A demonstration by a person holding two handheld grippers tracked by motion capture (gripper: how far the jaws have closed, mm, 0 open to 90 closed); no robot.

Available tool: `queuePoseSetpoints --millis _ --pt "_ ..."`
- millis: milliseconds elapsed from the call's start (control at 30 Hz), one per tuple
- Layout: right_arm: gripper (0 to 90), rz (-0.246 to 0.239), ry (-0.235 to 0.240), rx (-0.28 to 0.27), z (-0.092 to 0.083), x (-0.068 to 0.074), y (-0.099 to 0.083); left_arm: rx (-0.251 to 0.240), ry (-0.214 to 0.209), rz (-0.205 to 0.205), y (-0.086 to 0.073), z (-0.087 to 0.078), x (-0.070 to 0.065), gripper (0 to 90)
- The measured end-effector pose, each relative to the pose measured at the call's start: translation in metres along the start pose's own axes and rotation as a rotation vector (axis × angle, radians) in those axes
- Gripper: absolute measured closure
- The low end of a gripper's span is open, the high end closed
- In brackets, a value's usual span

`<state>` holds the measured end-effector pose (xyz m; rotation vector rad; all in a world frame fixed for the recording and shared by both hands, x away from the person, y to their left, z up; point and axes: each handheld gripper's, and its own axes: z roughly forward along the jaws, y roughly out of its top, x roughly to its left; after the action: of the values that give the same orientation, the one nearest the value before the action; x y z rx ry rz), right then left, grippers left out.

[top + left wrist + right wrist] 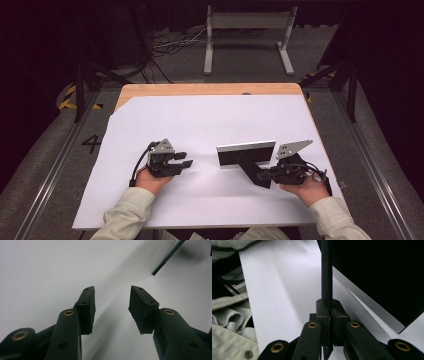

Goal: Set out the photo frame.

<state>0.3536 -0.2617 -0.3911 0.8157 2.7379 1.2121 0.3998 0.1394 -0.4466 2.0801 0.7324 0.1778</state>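
A small picture frame (246, 152) with a silver edge stands upright on the white sheet (200, 120), right of centre. Its black back stand (252, 170) slants toward me. My right gripper (268, 175) is shut on that stand. In the right gripper view the thin black stand (327, 277) rises from between the closed pads (322, 312), with the frame's dark back (382, 272) to the right. My left gripper (184, 159) rests on the sheet left of the frame, apart from it. It stands open (112, 307) with nothing between its fingers; a corner of the frame (167, 257) shows far off.
The white sheet covers most of a wooden table (200, 89). A metal stand (247, 37) and cables (170, 47) lie on the floor beyond the far edge. Light sleeves (127, 210) come in from the bottom of the high view.
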Motion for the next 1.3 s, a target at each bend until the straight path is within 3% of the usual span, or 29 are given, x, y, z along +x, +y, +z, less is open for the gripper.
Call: queuePoseSetpoints --millis 300,600,700,1033,1133,1300 --pt "85.9 -0.090 -0.022 0.027 0.002 0.001 -0.005 0.000 -0.001 -0.002 0.000 0.000 0.000 56.5" --pt "84.0 -0.112 -0.044 0.052 0.005 -0.001 -0.011 0.001 -0.001 -0.002 0.000 0.000 0.000 56.4" --pt "83.5 -0.145 -0.061 0.069 0.007 -0.002 -0.015 0.003 0.001 -0.002 0.000 0.000 0.000 56.4" --pt "79.2 -0.132 -0.075 0.064 0.006 -0.001 -0.016 0.003 -0.002 0.001 0.000 0.000 0.000 56.4" --pt "77.1 -0.114 -0.081 0.051 0.002 -0.002 -0.017 0.006 -0.005 -0.004 0.000 0.000 -0.001 56.3" --pt "76.1 -0.109 -0.092 0.004 -0.011 -0.003 -0.020 0.005 -0.005 0.022 0.001 0.002 -0.003 54.6"
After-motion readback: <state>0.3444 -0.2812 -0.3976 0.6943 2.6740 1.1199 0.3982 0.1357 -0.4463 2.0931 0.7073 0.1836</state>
